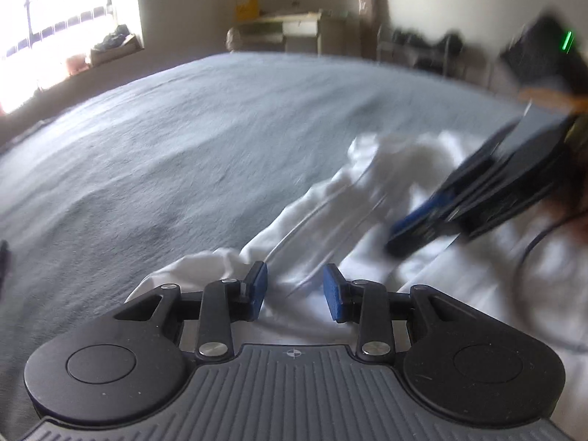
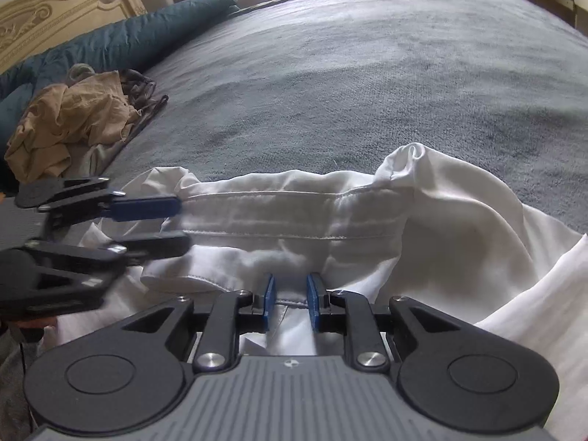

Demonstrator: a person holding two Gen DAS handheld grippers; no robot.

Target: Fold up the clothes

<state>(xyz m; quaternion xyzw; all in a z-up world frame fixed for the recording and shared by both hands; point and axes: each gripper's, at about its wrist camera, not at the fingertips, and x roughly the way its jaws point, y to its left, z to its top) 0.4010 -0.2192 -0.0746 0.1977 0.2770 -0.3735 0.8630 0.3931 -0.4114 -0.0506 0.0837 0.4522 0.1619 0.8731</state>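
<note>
A white garment (image 1: pixel 367 183) (image 2: pixel 459 220) lies crumpled on the grey bed cover (image 1: pixel 183 128) (image 2: pixel 367 73), with a stitched band running across it. My left gripper (image 1: pixel 296 288) (image 2: pixel 183 223) hovers low over the garment's left end. Its blue pads stand apart, with one end of the band between them, and they do not press on it. My right gripper (image 2: pixel 292 299) is just above the near part of the garment. Its pads are a small gap apart around a hem and do not pinch it. In the left wrist view the right gripper (image 1: pixel 398 237) is blurred.
A pile of tan and grey clothes (image 2: pixel 73 117) sits at the left, beside a teal duvet (image 2: pixel 128 36) and a carved headboard (image 2: pixel 36 18). Beyond the bed are a bright window (image 1: pixel 55 7) and a desk (image 1: pixel 294 25). A black cable (image 1: pixel 529 250) hangs by the right gripper.
</note>
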